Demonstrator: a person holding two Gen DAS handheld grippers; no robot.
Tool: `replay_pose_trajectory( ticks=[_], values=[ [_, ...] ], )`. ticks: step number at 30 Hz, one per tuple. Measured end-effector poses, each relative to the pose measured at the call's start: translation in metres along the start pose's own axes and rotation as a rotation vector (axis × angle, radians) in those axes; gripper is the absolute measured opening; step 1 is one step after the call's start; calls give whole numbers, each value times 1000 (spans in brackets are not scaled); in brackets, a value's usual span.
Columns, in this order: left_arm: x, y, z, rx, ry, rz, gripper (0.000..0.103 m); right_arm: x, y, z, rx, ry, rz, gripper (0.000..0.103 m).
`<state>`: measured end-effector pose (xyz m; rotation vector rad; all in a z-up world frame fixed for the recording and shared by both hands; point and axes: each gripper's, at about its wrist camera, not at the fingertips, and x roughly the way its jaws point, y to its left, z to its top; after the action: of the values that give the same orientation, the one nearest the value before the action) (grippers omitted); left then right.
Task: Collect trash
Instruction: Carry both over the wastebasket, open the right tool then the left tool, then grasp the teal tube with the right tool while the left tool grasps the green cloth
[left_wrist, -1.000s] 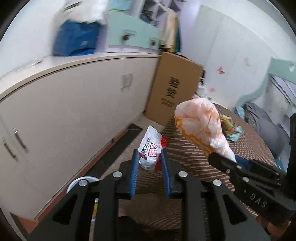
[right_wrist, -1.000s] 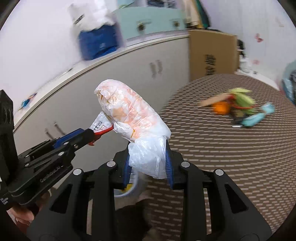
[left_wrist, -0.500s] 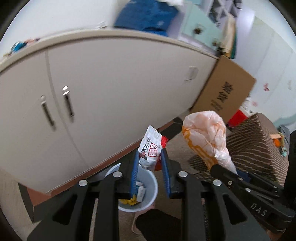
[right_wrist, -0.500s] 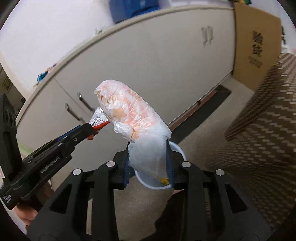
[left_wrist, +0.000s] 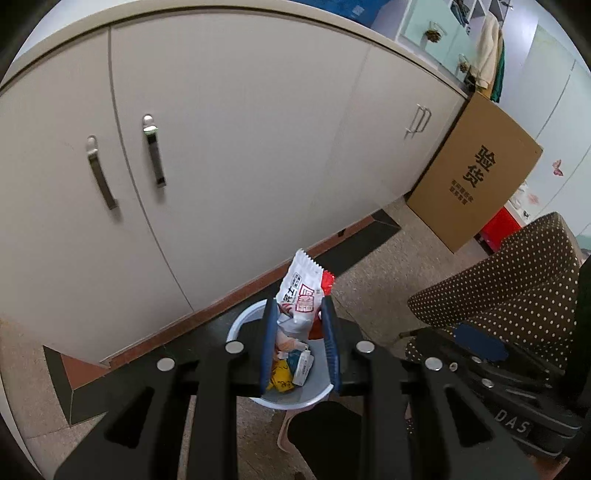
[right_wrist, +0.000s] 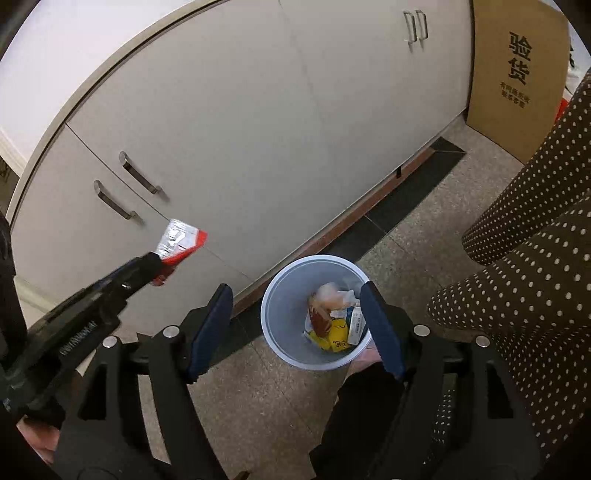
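Note:
My left gripper (left_wrist: 299, 310) is shut on a white and red snack wrapper (left_wrist: 301, 291), held just above a pale blue bin (left_wrist: 240, 328) on the floor. From the right wrist view, the left gripper (right_wrist: 155, 264) and its wrapper (right_wrist: 179, 240) hang to the left of the bin (right_wrist: 269, 295). My right gripper (right_wrist: 295, 291) hovers over the bin, its jaws opening with nothing between them. The orange and white plastic bag (right_wrist: 330, 293) lies inside the bin on other wrappers. Part of the right gripper (left_wrist: 474, 341) shows at the right of the left wrist view.
White cabinet doors (left_wrist: 221, 147) with metal handles stand behind the bin. A cardboard box (left_wrist: 476, 173) leans at the cabinet's right end. A brown dotted tablecloth (right_wrist: 535, 258) hangs at the right. A dark foot (left_wrist: 325, 424) is near the bin.
Both grippers swung away from the table and down over the bin. The right gripper opened and the plastic bag dropped into the bin. The left still grips the wrapper.

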<state>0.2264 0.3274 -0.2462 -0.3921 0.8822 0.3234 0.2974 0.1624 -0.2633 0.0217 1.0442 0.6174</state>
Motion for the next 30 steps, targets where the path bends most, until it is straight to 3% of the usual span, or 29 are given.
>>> replay_pose_trajectory(
  ticks=[14,21,22,23,25,30],
  values=[
    [2,-18,-5,46,16,1,23,-20,-9,-5,11,-51,-12,74],
    [2,-26,5,58,10,9,25,-36,-13,-1,27,-125,-32,75],
    [2,-26,5,54,13,10,28,-39,-14,0,30,-137,-33,75],
    [4,-26,6,48,22,9,47,-41,-16,1,32,-144,-33,76],
    [7,-27,7,37,45,19,73,-45,-18,2,35,-152,-37,76],
    [-2,-30,5,40,21,45,73,-52,-24,2,43,-158,-42,76]
  ],
)
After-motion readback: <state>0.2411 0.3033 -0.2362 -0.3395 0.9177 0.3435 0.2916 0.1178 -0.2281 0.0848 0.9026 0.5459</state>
